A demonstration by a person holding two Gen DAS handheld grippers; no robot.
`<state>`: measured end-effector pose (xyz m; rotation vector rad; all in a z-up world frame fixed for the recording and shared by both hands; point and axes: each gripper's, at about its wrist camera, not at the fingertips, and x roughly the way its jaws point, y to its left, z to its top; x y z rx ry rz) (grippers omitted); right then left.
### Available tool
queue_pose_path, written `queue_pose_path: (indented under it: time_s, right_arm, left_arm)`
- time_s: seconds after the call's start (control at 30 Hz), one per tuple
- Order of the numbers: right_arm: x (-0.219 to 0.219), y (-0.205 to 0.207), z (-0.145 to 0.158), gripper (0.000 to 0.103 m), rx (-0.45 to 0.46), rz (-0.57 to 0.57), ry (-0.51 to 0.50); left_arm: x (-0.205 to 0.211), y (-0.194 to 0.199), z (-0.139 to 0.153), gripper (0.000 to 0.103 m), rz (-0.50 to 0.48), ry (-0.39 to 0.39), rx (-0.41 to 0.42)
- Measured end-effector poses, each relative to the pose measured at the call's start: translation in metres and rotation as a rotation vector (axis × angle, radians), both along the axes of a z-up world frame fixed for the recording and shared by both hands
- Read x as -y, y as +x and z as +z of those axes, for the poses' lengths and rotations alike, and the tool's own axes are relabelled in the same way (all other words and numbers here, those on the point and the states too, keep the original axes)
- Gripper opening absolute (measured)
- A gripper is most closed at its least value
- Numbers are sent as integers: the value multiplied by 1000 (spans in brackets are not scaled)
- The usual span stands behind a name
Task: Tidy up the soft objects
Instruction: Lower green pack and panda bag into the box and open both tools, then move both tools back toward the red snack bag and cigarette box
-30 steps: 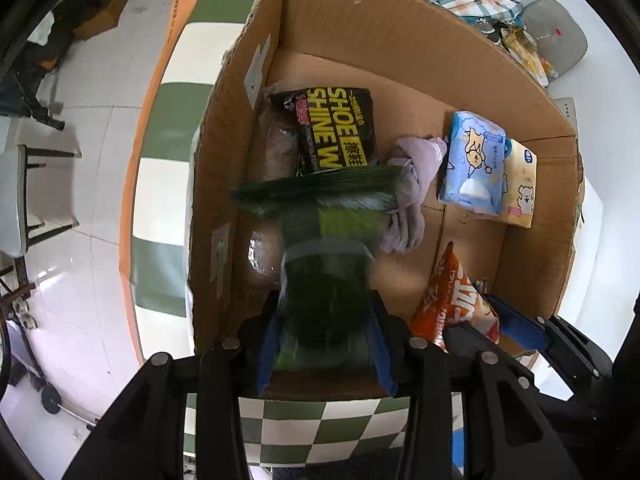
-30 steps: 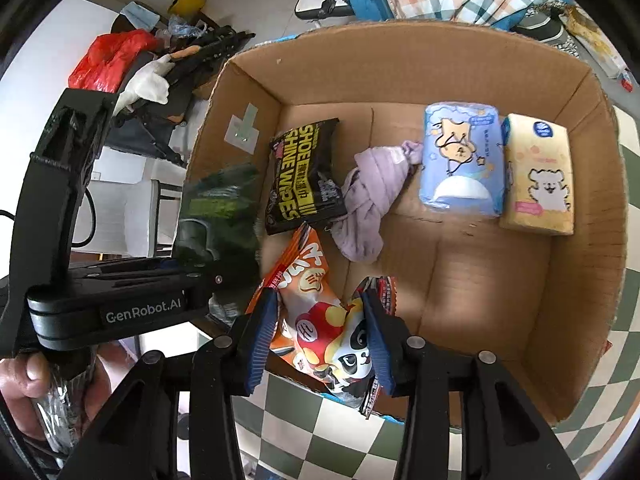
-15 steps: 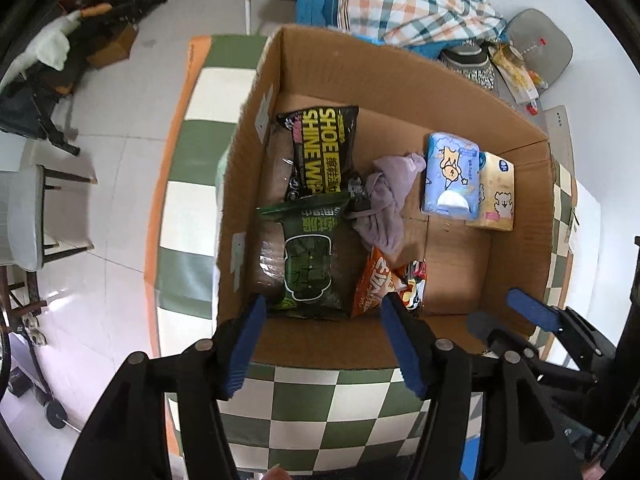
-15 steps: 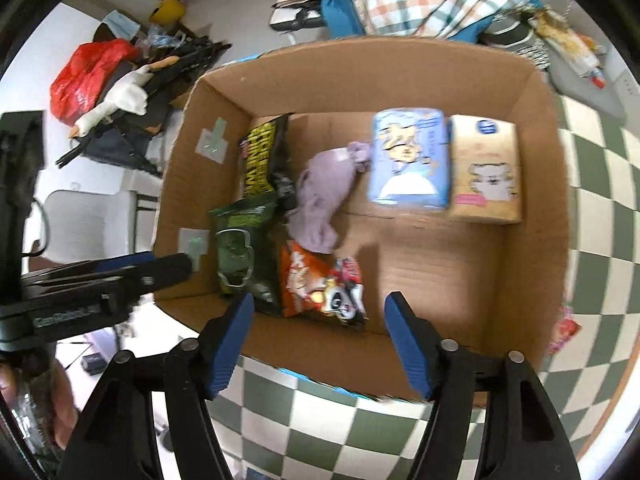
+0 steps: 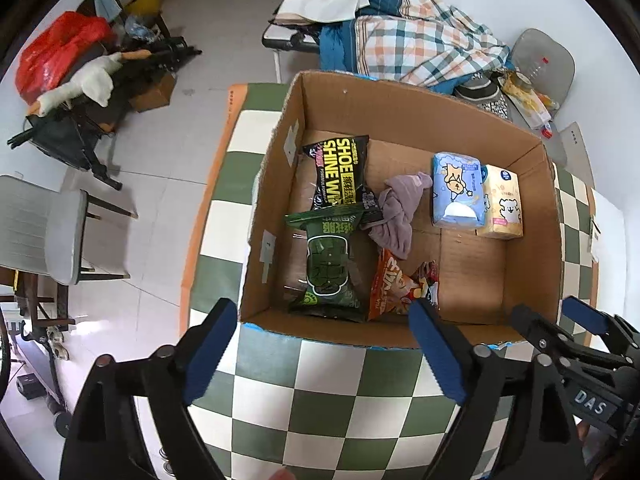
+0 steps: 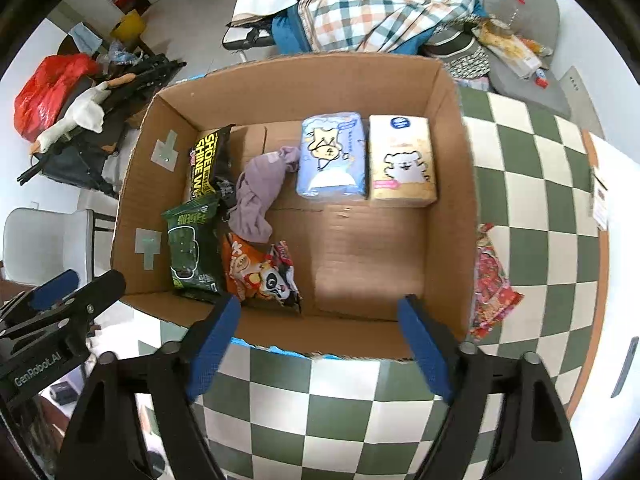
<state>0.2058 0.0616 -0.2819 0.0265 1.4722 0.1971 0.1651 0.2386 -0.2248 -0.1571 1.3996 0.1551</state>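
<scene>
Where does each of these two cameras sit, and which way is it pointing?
Left wrist: rides the left claw, looking down into the cardboard box; the right claw shows at right.
Right wrist: rides the right claw, facing the same box; the left claw shows at left.
Shared: the box, the green packet and the checkered tablecloth.

Both wrist views look down from near side, close above cardboard box (image 5: 400, 96) (image 6: 304, 76); shared: box interior.

Both tongs (image 5: 320, 344) (image 6: 320, 336) agape, seemingly empty
</scene>
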Motion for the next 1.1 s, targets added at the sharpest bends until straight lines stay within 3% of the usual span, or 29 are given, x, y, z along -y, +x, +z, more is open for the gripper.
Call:
queue_pose_path:
  time_s: [0.07,0.33,0.77,0.97,1.1]
  right_arm:
    - [3,-5,6,95,16,-6,-8]
    - [12,-25,29,97,93,-11,-89]
    - [50,-47,81,98,164,-40,-13]
    - [119,-53,98,103,169,-132,46]
    - [195,-58,98,103,165,-236,31]
  left_arm:
    - [3,-3,4,97,5,15,14]
    - [17,-17,27,98,1,49,68]
    - [77,-24,78,98,-39,34,165]
    - [137,-16,96,98,-77,-16,186]
    - [191,-1,76,98,-70,-153,123]
